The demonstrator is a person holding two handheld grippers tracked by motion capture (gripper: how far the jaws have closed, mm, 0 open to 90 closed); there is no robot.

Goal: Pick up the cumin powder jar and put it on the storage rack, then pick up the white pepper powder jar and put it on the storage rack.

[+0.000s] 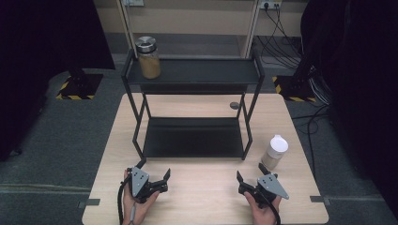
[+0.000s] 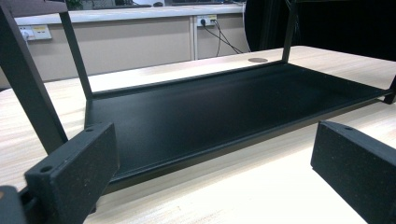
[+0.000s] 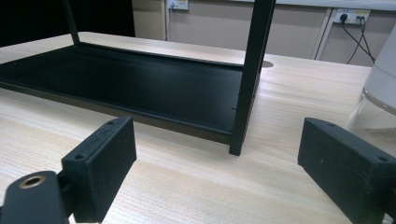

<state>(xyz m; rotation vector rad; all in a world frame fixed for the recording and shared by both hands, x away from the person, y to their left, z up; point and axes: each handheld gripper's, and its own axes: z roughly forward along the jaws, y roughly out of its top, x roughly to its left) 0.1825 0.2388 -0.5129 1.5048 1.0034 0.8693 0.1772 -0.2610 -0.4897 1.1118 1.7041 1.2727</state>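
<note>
The white-lidded jar stands upright on the bench, just outside the front right leg of the rack, and it is the thing nearest to a gripper, so I judge it is the one to be moved. It seems to wait there because the rack has free places: the lower shelf is bare, and the top shelf carries a second jar with a metal lid and tan contents, at its left end. The right gripper rests low over the bench, in front of the rack and just beside the white-lidded jar, not touching it; its jaws are spread wide with nothing between them, which suits a jar that is rather broad. In the right gripper view the jar shows at the right edge, beyond the right jaw, so the gripper probably must turn a little toward it before closing. The left gripper lies in front of the left front leg of the rack, also with jaws spread and empty, and it looks toward the lower shelf. Both hands sit symmetric before the rack, like a ready position.
</note>
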